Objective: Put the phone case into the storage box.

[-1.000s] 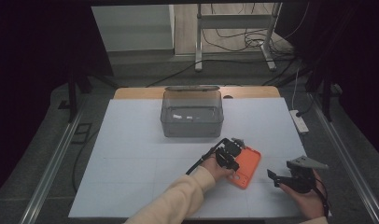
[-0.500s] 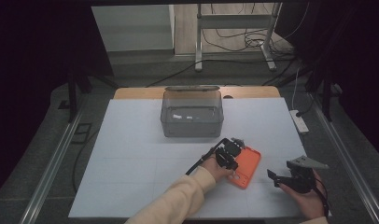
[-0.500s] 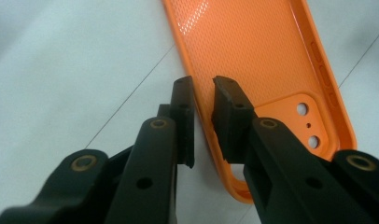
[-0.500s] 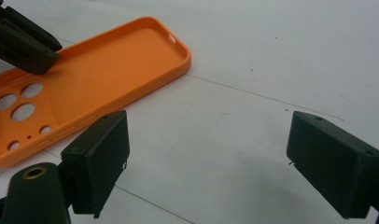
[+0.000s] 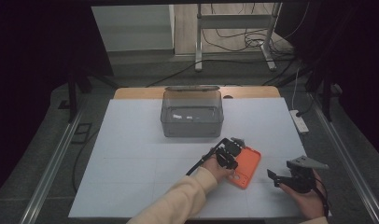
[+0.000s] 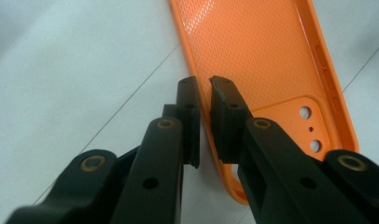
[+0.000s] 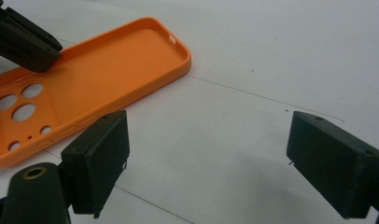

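A: Left gripper (image 5: 233, 151) sitting right of centre in the lower half of the high view, over the long left edge of the orange phone case (image 5: 246, 166). Jaws having just been closing; in the left gripper view (image 6: 204, 91) standing nearly together, a narrow slit left between the pads, straddling the case's (image 6: 262, 60) raised side wall.

B: Pressing on that wall?

A: Cannot tell for sure. Rim showing in the gap between the pads, contact not plain. Noting as not yet clamped.

B: Case itself?

A: Lying flat, hollow side up, on the white table (image 5: 131, 154), lower right of the high frame. Camera cut-outs pointing toward the bottom edge. Well apart from the clear plastic box (image 5: 192, 113) standing at upper centre.

B: Right gripper?

A: Resting low at the right of the high view (image 5: 281, 176), held in a hand (image 5: 309, 198), just beside the case and not touching it. In the right gripper view (image 7: 206, 149) jaws gaping wide, bare table between them; case (image 7: 108, 70) filling the upper left there, a black jaw tip of the other gripper (image 7: 24, 39) sitting on its far edge.

B: Sleeve?

A: Cream sleeve (image 5: 178, 203) coming in from the bottom centre, leading up to the left gripper.
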The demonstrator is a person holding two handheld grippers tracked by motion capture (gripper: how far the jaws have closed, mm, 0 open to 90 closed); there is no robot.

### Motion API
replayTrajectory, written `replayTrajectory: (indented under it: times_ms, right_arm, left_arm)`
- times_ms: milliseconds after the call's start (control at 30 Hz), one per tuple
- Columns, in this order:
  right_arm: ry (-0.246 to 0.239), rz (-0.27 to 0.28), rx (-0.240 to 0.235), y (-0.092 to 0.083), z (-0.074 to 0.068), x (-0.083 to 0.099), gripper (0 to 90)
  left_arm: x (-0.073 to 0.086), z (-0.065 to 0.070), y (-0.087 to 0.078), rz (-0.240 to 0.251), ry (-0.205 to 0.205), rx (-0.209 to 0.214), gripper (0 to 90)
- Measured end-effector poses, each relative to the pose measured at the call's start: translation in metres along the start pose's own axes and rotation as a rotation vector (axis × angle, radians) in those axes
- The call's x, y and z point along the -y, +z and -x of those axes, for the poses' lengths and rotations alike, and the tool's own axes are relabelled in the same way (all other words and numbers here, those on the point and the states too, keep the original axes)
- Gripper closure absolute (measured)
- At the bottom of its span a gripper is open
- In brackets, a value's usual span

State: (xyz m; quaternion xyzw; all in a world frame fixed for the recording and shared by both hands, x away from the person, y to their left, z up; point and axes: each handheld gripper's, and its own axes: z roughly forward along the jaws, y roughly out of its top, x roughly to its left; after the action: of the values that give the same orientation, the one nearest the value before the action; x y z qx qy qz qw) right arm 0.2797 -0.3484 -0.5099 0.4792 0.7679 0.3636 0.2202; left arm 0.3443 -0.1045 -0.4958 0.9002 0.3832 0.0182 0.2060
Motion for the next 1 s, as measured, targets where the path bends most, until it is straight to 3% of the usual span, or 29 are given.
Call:
replayTrajectory:
  times_ms: [367, 867, 1000]
  right_arm:
    - [0.004, 0.004, 0.000, -0.0004, 0.0000, -0.0004, 13.4]
    - [0.003, 0.006, -0.006, -0.0005, -0.0007, -0.0010, 13.4]
    - [0.004, 0.007, -0.004, -0.0009, -0.0005, -0.0009, 13.4]
  left_arm:
    - [-0.0016, 0.0055, 0.0001, -0.010, -0.022, -0.039, 84.4]
    - [-0.0025, 0.0047, -0.0007, -0.009, -0.038, -0.035, 87.9]
    - [-0.0023, 0.0007, -0.0039, 0.006, -0.061, -0.029, 88.4]
